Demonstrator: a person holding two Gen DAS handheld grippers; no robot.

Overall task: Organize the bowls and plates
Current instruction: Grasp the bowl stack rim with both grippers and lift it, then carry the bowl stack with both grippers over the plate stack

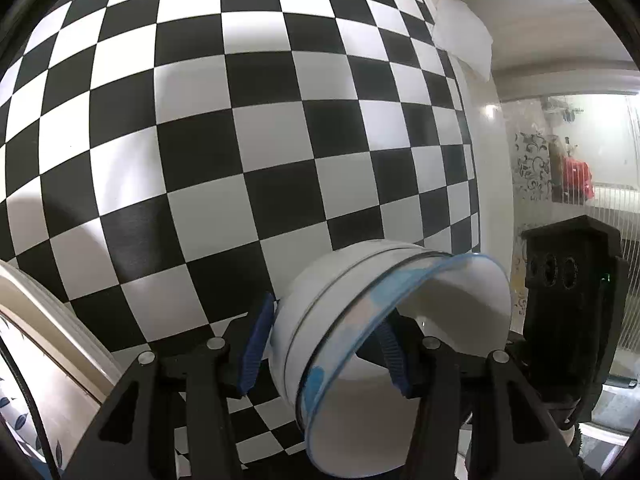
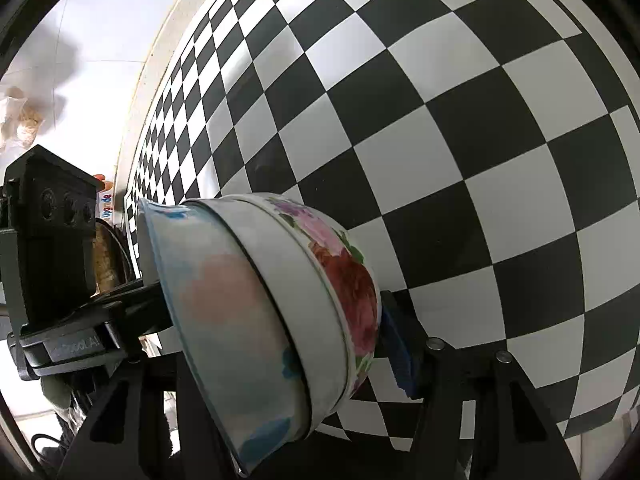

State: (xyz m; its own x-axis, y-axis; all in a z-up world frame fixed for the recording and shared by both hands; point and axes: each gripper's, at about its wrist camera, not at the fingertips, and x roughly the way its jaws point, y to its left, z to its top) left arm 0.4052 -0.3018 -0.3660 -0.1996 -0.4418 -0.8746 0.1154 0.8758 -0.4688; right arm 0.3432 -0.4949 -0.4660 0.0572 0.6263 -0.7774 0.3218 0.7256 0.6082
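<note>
bright, sharp, heavy fisheye warping

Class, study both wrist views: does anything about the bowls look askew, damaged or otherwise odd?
Yes. The nested bowls are tipped steeply on their side over the checkered surface, rims facing sideways rather than up. Both the left gripper and right gripper straddle them. No chips or spills show.

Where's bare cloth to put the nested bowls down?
Checkered cloth lies bare ahead of both grippers, out to the white pillow. Crowded: plate rim at the left view's lower left, and between the grippers, where the nested bowls sit.
</note>
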